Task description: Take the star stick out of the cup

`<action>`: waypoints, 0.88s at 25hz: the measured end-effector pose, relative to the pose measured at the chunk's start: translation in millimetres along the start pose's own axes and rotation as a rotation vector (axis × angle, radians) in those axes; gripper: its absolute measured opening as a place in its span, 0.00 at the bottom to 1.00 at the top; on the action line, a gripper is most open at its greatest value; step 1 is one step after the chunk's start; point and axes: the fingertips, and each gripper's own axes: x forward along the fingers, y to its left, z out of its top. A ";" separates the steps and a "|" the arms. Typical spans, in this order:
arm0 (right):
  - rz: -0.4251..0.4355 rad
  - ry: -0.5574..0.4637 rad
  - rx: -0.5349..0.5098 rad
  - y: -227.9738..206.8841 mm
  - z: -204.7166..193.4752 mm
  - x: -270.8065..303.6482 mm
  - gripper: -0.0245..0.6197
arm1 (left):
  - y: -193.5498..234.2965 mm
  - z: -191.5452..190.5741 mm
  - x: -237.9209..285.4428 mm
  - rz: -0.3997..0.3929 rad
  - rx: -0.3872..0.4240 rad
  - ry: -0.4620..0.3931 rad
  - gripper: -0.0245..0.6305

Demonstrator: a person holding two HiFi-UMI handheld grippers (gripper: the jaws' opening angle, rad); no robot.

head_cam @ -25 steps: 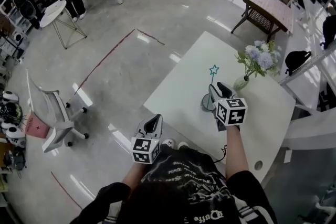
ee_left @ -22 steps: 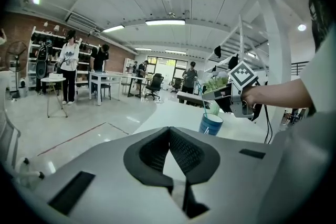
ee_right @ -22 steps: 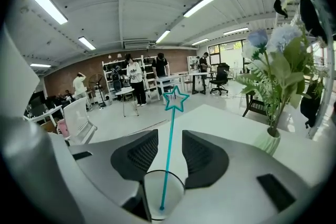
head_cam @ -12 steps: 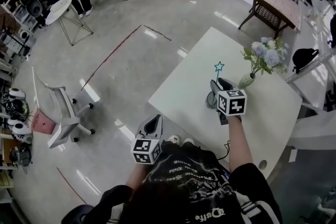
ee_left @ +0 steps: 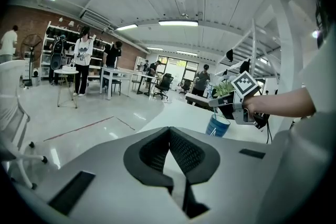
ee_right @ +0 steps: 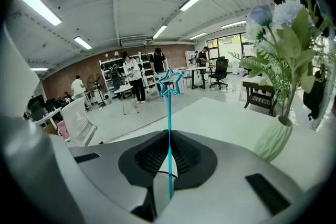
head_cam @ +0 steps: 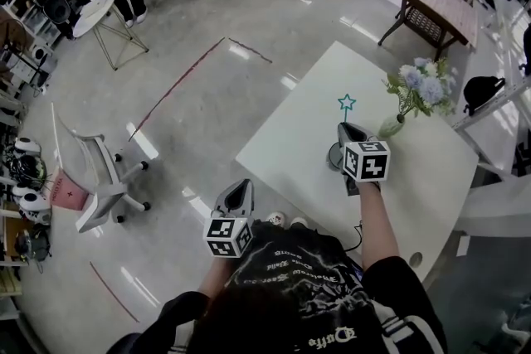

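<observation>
Star stick is pinched by its thin shaft between the closed jaws of the right gripper; its long axis stands near upright, star head well above the jaws, lower end running down out of sight; the blue cup sits on the white desk directly under this gripper, so the stick's foot is judged to be inside it, not yet lifted clear; the move ahead seems a straight pull upward along the shaft, not sideways, lest the cup tip; a vase of flowers stands just beside the cup; the left gripper is closed on nothing, held off the desk's near edge, well apart from the cup, so the right is the nearer.
</observation>
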 end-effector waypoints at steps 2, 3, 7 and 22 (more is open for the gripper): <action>-0.002 -0.011 -0.006 2.2 1.4 -1.3 0.08 | 0.0 0.5 0.3 -0.004 0.001 0.000 0.07; -0.002 -0.018 -0.007 3.1 2.5 -2.2 0.08 | -0.4 0.7 0.7 -0.007 0.003 0.000 0.07; -0.003 -0.050 0.004 4.0 8.6 -7.2 0.08 | -4.1 1.2 4.0 -0.027 0.019 0.004 0.07; -0.032 -0.213 -0.044 22.5 41.1 -60.1 0.08 | -18.0 3.3 9.4 -0.112 0.023 -0.001 0.07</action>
